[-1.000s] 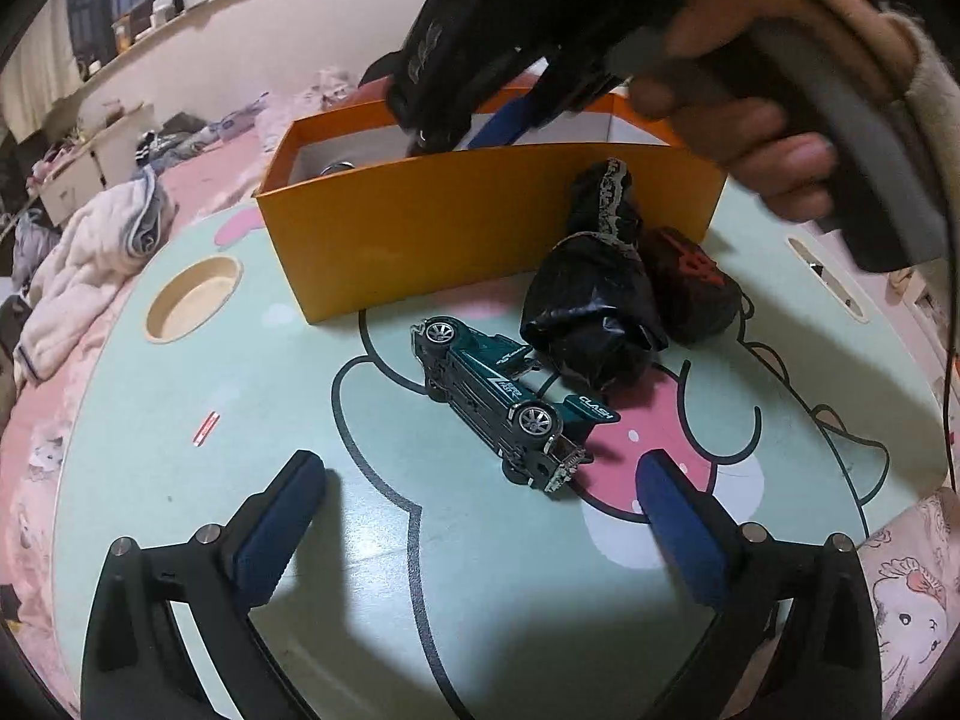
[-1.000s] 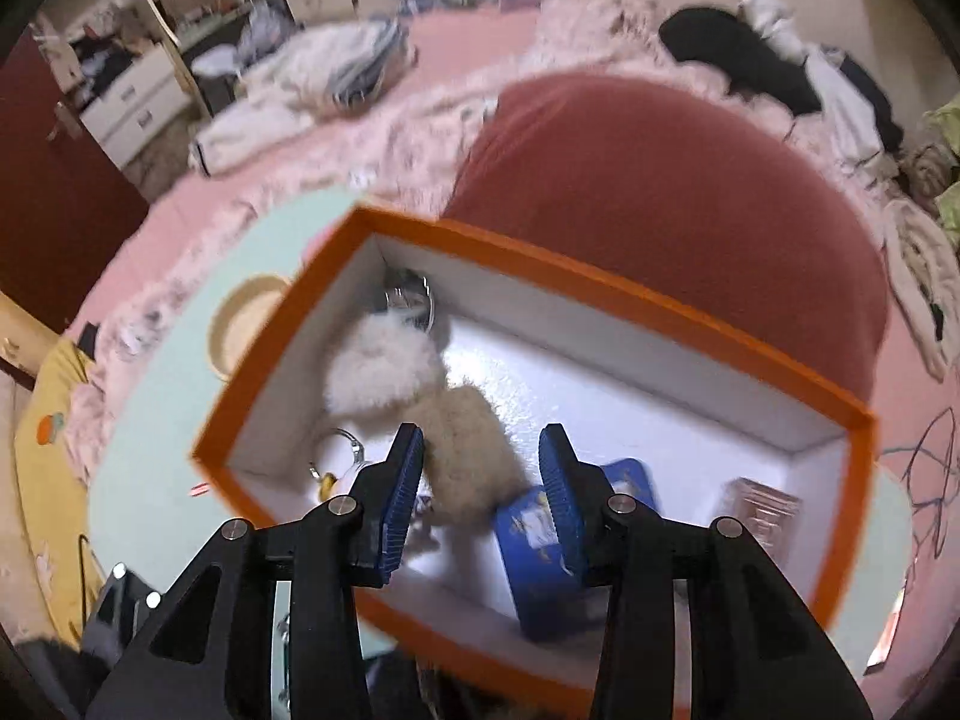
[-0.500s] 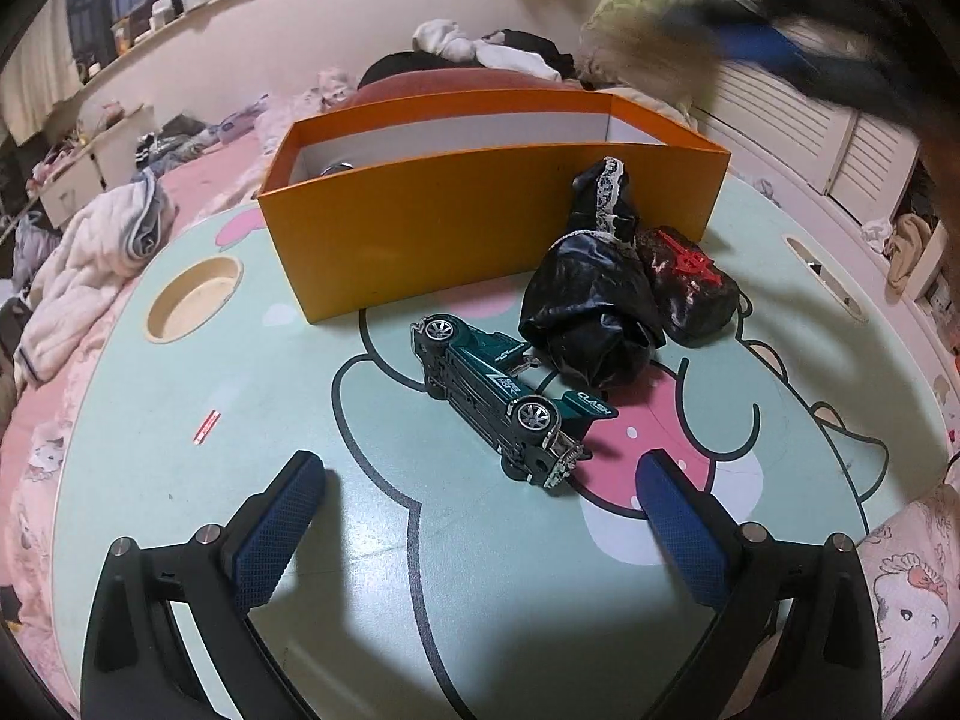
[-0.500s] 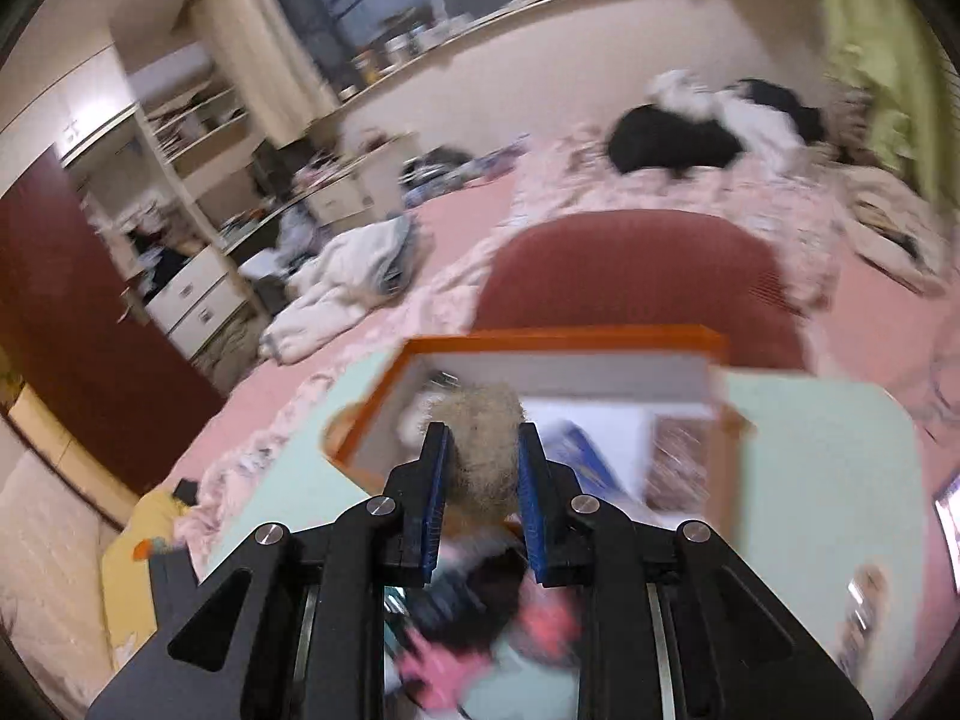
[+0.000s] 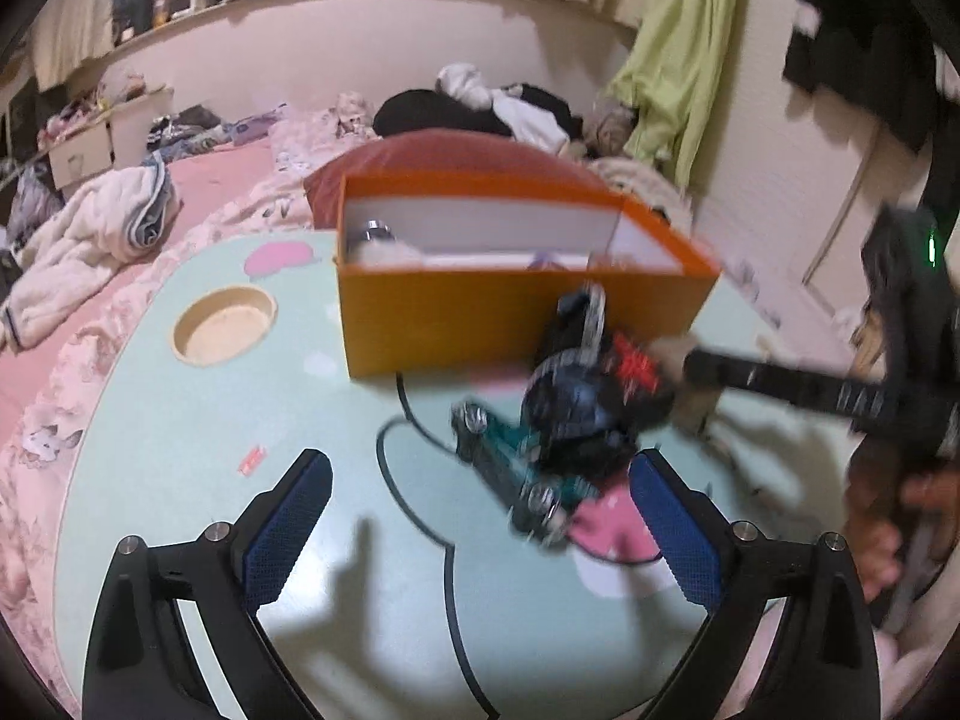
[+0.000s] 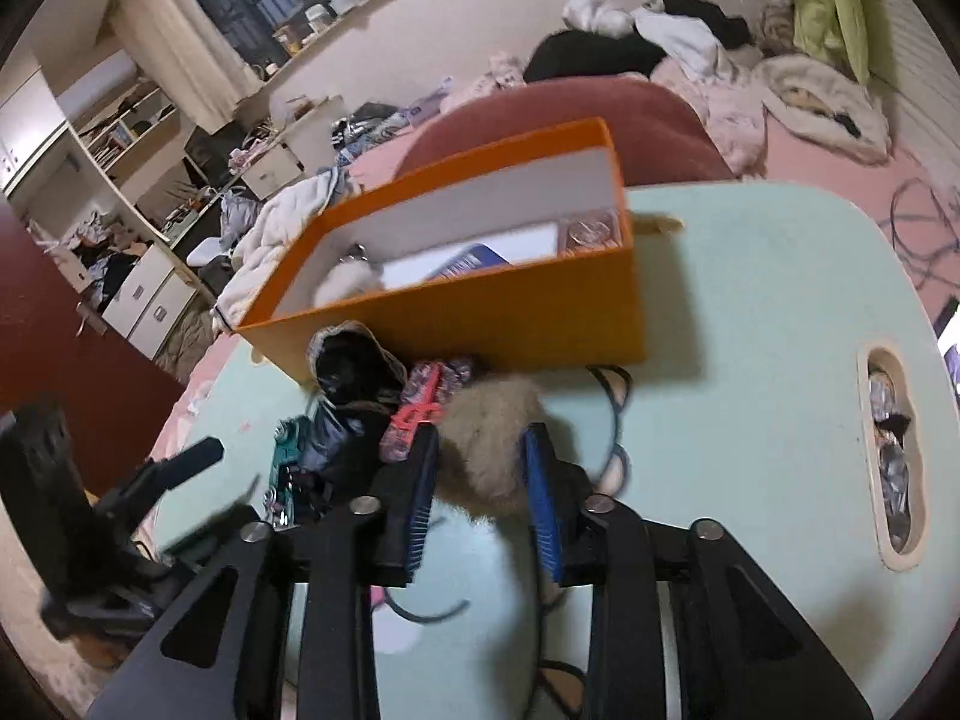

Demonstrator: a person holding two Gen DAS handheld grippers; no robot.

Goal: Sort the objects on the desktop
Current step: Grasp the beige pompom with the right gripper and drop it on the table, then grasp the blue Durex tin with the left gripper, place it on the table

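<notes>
My orange cardboard box (image 6: 456, 312) w/ white inside holds a blue-white card, a clear packet and a pale fluffy thing. R gripper (image 6: 480, 480) jaws have just been easing apart, beige fur pom-pom (image 6: 489, 444) between pads, over the mint table (image 6: 750, 312); pressing or not, can't tell. L gripper (image 5: 480, 516) spread wide, empty, near the green toy car (image 5: 510, 474). Open table to its left.

Open pale-green desk (image 5: 180, 450) lies left of the toy car (image 5: 510, 480) and in front of the orange box (image 5: 516, 324). Right of the car, a black bag (image 5: 576, 420) and red pouch (image 6: 420, 408) crowd against the box's front wall.
</notes>
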